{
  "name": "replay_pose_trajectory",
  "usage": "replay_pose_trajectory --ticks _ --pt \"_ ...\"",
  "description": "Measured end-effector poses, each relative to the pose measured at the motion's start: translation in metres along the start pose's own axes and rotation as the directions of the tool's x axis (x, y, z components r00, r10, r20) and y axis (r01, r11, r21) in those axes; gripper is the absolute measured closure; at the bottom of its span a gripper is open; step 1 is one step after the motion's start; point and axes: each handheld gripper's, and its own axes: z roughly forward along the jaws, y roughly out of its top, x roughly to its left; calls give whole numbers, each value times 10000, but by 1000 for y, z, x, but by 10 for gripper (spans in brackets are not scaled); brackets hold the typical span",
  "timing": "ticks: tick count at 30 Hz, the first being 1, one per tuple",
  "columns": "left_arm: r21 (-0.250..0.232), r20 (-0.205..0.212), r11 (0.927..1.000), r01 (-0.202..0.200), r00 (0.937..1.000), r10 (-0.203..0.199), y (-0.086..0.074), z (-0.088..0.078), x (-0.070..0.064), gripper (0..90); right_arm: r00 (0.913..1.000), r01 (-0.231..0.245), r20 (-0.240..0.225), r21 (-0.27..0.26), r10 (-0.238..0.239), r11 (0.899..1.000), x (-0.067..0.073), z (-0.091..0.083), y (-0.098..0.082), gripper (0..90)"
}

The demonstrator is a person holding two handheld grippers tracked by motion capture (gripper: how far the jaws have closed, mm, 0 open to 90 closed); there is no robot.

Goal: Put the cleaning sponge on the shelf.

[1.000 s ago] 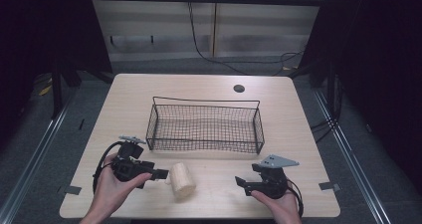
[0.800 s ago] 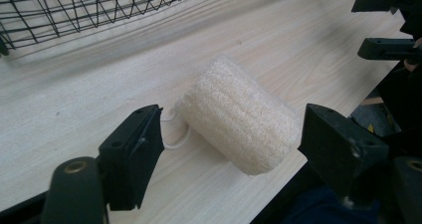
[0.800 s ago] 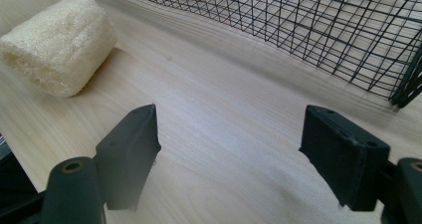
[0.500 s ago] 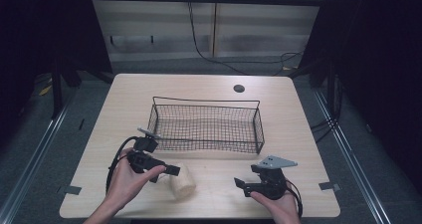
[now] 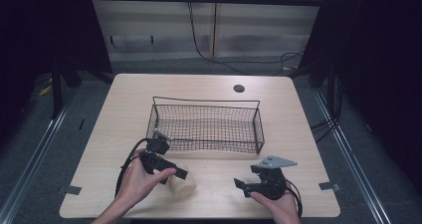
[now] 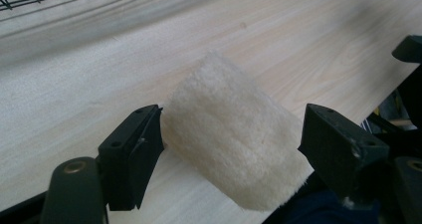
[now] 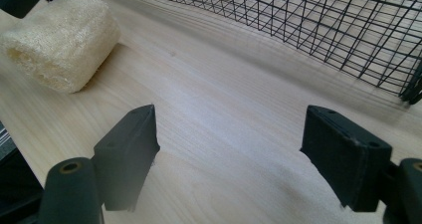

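Observation:
A pale loofah roll [image 5: 182, 185] lies on the wooden table [image 5: 124, 114] near its front edge, left of centre. My left gripper [image 5: 177, 179] reaches over it from the left. Its jaws have just been opening and now stand open around the loofah [image 6: 234, 134]. In the left gripper view the left gripper [image 6: 231, 142] has its left pad right beside the roll and a thin gap at the right pad. My right gripper [image 5: 242, 187] rests at the front right, pointing left, and the right gripper [image 7: 229, 144] is open over bare wood. The loofah [image 7: 59, 40] lies to its far left.
A black wire basket [image 5: 206, 102] stands in the middle of the table, just behind both grippers, and the basket [image 7: 323, 25] mesh is close ahead of the right jaws. A round hole [image 5: 239, 88] sits near the table's back edge. Dark floor surrounds the table.
My left gripper has moved right and toward the front, from beside the loofah to over it, and its jaws have gone from shut to open around the roll. The right gripper has kept still.

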Motion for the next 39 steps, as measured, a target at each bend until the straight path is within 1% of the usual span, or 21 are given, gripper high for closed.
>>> replay_pose_trajectory --ticks 3,4,5,8,11,13,17,18,19,22,24,25,27,28,29,30,31,32,34,36,39 --pt "244 -7 9997 64 10000 -64 3 3 1 220 10000 5 -1 0 -5 10000 0 0 0 217" --pt "172 -60 9997 150 9999 -149 4 6 1 220 10000 0 -12 0 0 10000 0 0 0 217" --pt "252 -82 9995 193 9998 -191 5 7 0 216 10000 1 -12 4 -1 10000 0 0 0 217" --pt "347 -96 9992 211 9997 -207 7 12 -2 189 10000 -28 -8 31 28 10000 0 0 0 217" --pt "587 -218 9982 85 9997 -72 8 15 -5 184 10000 -18 -13 41 18 10000 0 0 0 217" --pt "695 -348 9975 128 9993 -104 8 18 -6 185 10000 -13 -28 22 13 10000 0 0 0 218" --pt "892 -274 9959 174 9995 -151 10 21 -6 182 10000 -17 -22 28 17 10000 0 0 0 217" --pt "975 -232 9952 131 9997 -109 11 21 -6 181 10000 -45 -11 42 45 10000 0 0 0 217" --pt "1037 -209 9944 194 9996 -173 12 23 -6 180 10000 -46 -28 39 46 10000 0 0 0 217" --pt "1270 -238 9917 181 9996 -152 13 25 -8 173 10000 -58 -41 59 59 10000 0 1 0 217" --pt "1457 -172 9892 128 9998 -104 14 27 -8 174 10000 -64 -21 54 64 10000 0 1 0 217" --pt "1546 -237 9879 112 9997 -76 15 29 -9 178 10000 -65 -31 58 65 10000 0 1 0 218" --pt "1657 -390 9862 -23 9992 89 16 31 -9 230 10000 -76 -8 73 76 9999 0 1 0 217" --pt "1700 -416 9854 7 9991 65 16 32 -9 249 10000 -87 0 73 87 9999 0 0 0 218" --pt "1748 -342 9846 -19 9994 80 17 32 -9 248 10000 -85 7 69 85 9999 0 0 0 218" --pt "1646 -245 9863 -65 9996 106 17 31 -8 253 10000 -56 0 46 56 10000 -1 0 0 217" --pt "1535 -142 9881 -102 9998 125 17 29 -8 291 10000 -78 -2 61 78 10000 -1 0 0 217" --pt "1581 -188 9873 -126 9997 157 18 29 -7 298 10000 -86 7 71 86 9999 -1 0 0 217" --pt "1879 -105 9819 -218 9997 243 18 30 -5 299 10000 -91 1 66 91 9999 -1 0 0 217" --pt "1853 -195 9820 -354 9990 397 18 29 -5 302 10000 -75 0 64 75 10000 -1 1 0 217" --pt "1957 -141 9788 -605 9978 645 18 29 -5 303 10000 -97 2 79 97 9999 0 0 0 218"
